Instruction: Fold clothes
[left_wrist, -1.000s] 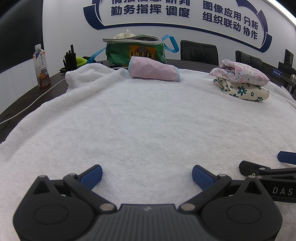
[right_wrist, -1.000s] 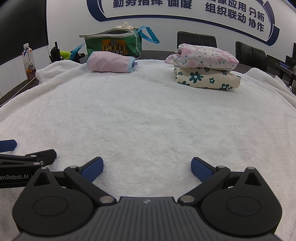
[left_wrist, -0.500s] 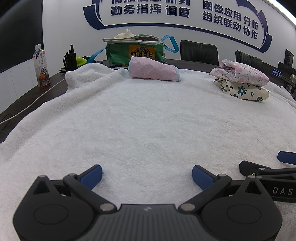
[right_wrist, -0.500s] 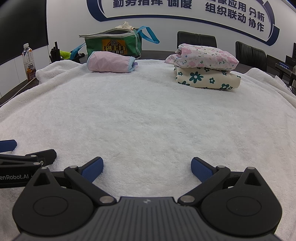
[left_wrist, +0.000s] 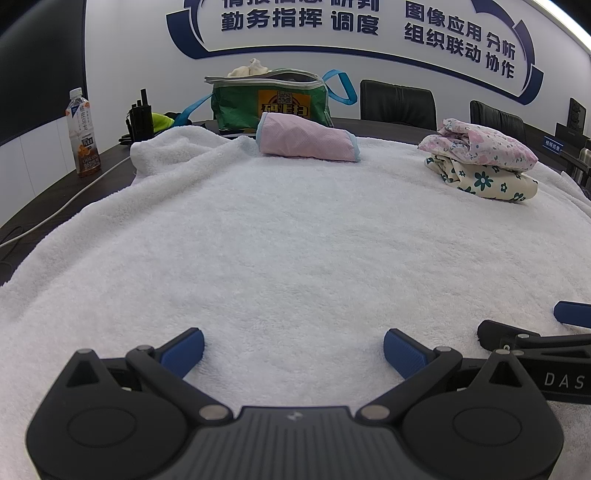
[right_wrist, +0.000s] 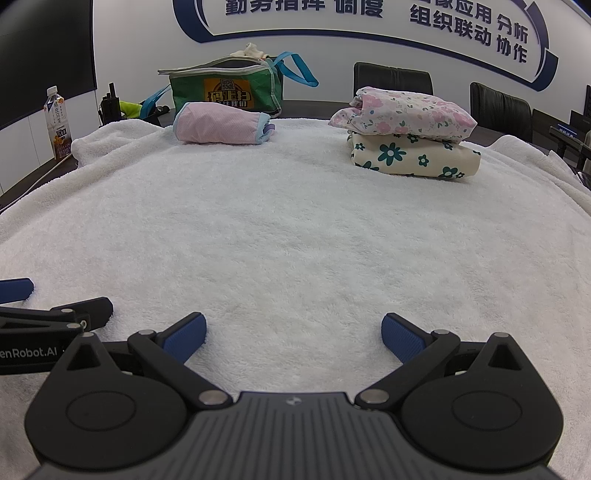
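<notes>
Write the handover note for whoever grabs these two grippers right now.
Left gripper: open, empty, low over the white towel.
Right gripper: open, empty, beside it.
Done, by the look of it: pink floral garment stacked on the cream flowered garment, far right.
The pink mesh garment lies bundled in front of the green bag; whether it counts as folded is unclear. More cloth pokes out of the bag.

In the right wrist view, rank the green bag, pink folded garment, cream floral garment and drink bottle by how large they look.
1. green bag
2. cream floral garment and pink folded garment: look alike, so unranked
3. drink bottle

All sit far off, so true sizes stay unsure.
</notes>
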